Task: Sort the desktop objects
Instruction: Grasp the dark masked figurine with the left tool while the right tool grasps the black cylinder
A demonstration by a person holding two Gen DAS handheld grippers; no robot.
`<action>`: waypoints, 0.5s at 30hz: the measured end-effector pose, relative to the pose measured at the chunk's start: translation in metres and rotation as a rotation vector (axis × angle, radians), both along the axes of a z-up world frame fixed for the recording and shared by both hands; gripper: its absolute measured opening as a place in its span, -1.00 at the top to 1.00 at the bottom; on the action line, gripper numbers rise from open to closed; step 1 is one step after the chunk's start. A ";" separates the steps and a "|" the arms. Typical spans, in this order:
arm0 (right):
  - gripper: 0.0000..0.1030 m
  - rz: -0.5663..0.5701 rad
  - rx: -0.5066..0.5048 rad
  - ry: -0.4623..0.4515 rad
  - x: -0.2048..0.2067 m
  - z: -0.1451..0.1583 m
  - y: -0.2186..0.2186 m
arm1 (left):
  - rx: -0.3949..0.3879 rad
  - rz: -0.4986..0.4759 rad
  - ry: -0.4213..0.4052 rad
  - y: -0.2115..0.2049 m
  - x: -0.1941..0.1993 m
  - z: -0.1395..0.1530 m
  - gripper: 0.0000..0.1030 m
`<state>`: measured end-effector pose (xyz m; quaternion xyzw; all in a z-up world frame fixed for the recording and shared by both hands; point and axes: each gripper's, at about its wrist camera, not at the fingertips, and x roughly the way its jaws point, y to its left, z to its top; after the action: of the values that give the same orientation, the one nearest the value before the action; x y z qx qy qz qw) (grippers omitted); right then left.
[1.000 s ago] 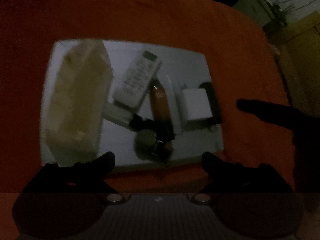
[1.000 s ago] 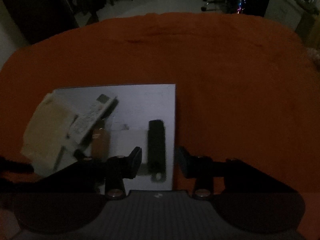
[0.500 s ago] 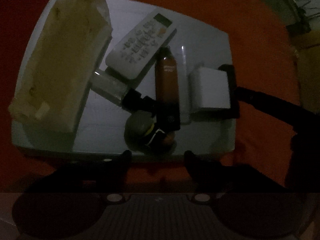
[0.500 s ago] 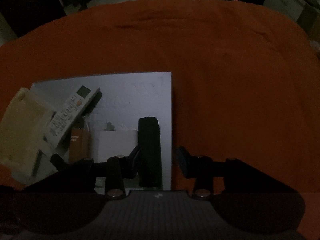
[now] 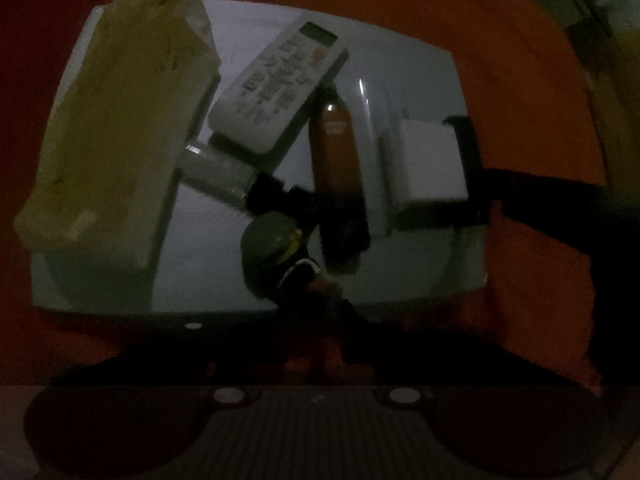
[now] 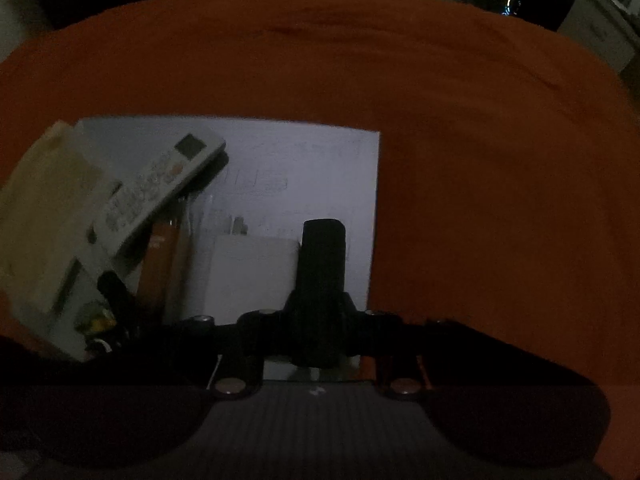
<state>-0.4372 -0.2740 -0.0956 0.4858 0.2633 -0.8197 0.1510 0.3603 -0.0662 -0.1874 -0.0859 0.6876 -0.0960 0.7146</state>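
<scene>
Currently both hand-held grippers are pointing steeply down over a pale grey rectangular tray (image 5: 132, 304) sitting on an orange-red tablecloth (image 6: 480, 160).

Left gripper (image 5: 316, 316): jaws are closing at the tray's near edge, right around a small dark object with a white stripe (image 5: 304, 276) lying against a round olive-green lid-like piece (image 5: 266, 240). Too dark to say whether the pads are actually pressing on it; fingertips are nearly meeting.

Right gripper (image 6: 318, 312): jaws are closing on a long black rectangular bar (image 6: 322, 256) lying along the tray's right edge; both fingers are sitting against its near end, so it is looking gripped. The bar is resting on the tray.

Other tray contents:
- bulky yellowish plastic-wrapped pack (image 5: 112, 132) is filling the left side
- white remote control with grey buttons and a small display (image 5: 280, 84) is lying diagonally, propped over a clear glass vial with a black cap (image 5: 224, 176)
- brown cylindrical bottle with a black cap (image 5: 336, 164) is lying lengthwise just right of the remote
- white square block (image 5: 432, 164) is sitting between the bottle and the black bar, touching the bar

Lighting is very dim, fine detail is getting lost.
</scene>
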 end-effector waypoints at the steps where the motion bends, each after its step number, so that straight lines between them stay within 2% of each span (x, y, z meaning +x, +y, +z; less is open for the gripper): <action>1: 0.68 -0.010 0.003 -0.009 0.000 0.001 0.001 | 0.009 -0.013 0.012 0.002 -0.001 0.001 0.73; 4: 0.92 -0.043 0.010 -0.046 0.002 0.005 0.004 | 0.023 -0.042 0.038 0.008 -0.004 0.003 0.73; 7: 0.92 -0.083 0.009 -0.063 0.004 0.009 0.010 | 0.023 -0.053 0.049 0.012 -0.003 0.005 0.73; 9: 0.85 -0.106 0.012 -0.065 0.005 0.010 0.014 | 0.016 -0.024 0.063 0.017 0.000 0.004 0.65; 10: 0.80 -0.115 0.014 -0.065 0.003 0.008 0.015 | 0.006 -0.011 0.071 0.019 0.002 0.002 0.59; 12: 0.42 -0.143 0.011 -0.049 -0.001 0.010 0.018 | 0.001 0.009 0.068 0.021 0.005 0.002 0.33; 13: 0.30 -0.147 -0.003 -0.045 -0.003 0.011 0.019 | 0.006 0.012 0.053 0.020 0.007 0.004 0.08; 14: 0.07 -0.148 -0.023 -0.048 -0.005 0.013 0.020 | 0.011 0.016 0.039 0.019 0.008 0.006 -0.08; 15: 0.01 -0.152 -0.040 -0.050 -0.007 0.014 0.021 | 0.015 0.024 0.029 0.018 0.010 0.007 -0.09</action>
<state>-0.4443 -0.2531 -0.0814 0.5214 0.2053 -0.8216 0.1043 0.3702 -0.0487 -0.1809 -0.0903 0.6976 -0.0811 0.7061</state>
